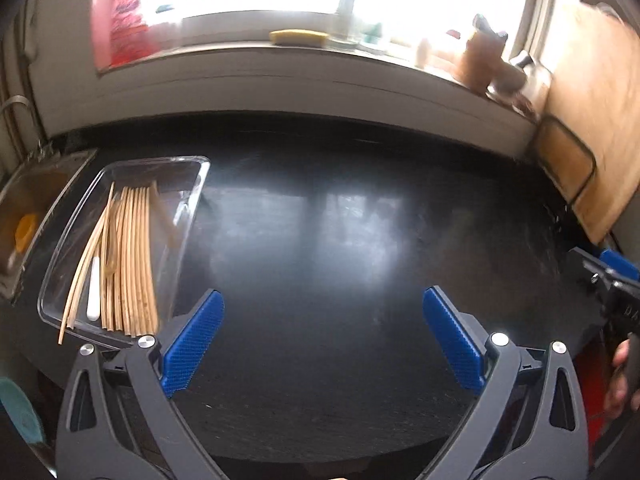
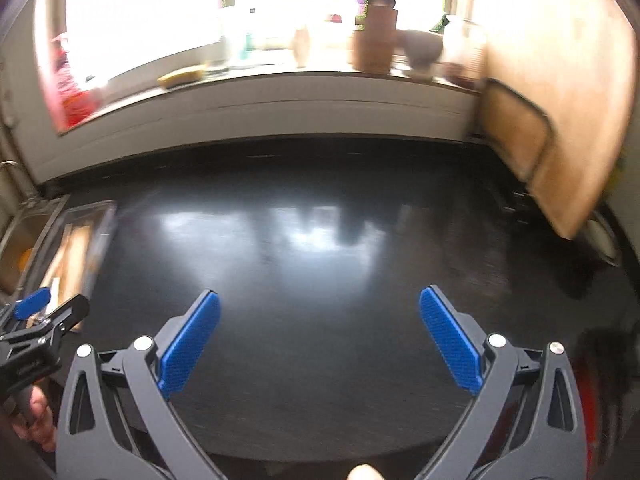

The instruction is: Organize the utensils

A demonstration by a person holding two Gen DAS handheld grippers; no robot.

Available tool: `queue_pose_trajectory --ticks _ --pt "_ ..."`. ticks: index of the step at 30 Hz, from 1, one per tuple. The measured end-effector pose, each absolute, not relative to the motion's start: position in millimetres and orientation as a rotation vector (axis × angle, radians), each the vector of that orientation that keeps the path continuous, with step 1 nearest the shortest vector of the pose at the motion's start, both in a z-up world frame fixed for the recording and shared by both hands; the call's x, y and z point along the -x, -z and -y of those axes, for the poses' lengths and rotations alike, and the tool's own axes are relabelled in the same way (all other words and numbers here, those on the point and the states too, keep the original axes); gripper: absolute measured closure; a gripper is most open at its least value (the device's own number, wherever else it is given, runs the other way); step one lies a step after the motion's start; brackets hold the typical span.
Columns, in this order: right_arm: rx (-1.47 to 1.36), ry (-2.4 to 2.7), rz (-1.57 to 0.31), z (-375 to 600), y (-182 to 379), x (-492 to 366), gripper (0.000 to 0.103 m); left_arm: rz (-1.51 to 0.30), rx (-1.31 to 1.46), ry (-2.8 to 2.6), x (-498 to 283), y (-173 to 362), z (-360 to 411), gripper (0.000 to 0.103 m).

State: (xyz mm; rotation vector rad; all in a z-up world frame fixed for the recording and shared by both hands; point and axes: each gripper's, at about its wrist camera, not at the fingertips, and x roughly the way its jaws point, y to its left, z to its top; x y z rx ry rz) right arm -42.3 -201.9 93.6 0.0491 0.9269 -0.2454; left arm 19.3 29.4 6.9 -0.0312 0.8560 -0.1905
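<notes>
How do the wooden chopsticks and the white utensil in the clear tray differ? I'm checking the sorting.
The wooden chopsticks are tan and many, lined up side by side; the white utensil is a single white piece. The chopsticks run most of the clear tray's length, one tip poking past the near rim; the white utensil is much shorter and sits near the near end. Both lie flat in the tray, pointing roughly the same way.

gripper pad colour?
Blue, textured, on both the left gripper and right gripper; each wrist view shows it clearly.
</notes>
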Motion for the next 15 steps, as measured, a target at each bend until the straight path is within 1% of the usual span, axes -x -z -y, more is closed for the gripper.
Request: queue_pose_trajectory --ticks 6,12,15 --pt "-0.113 0.215 -0.972 223 -90 57 0.006 -0.856 -0.02 0.18 -9 -16 -9 0.006" --pt "-0.075 0.177 -0.991 202 -90 52 0.006 -0.9 -0.002 0.167 -7 -12 -9 0.006" --pt "-0.08 0.141 -1.004 197 -91 46 0.006 -0.89 -0.021 0.16 -8 -16 -6 0.006"
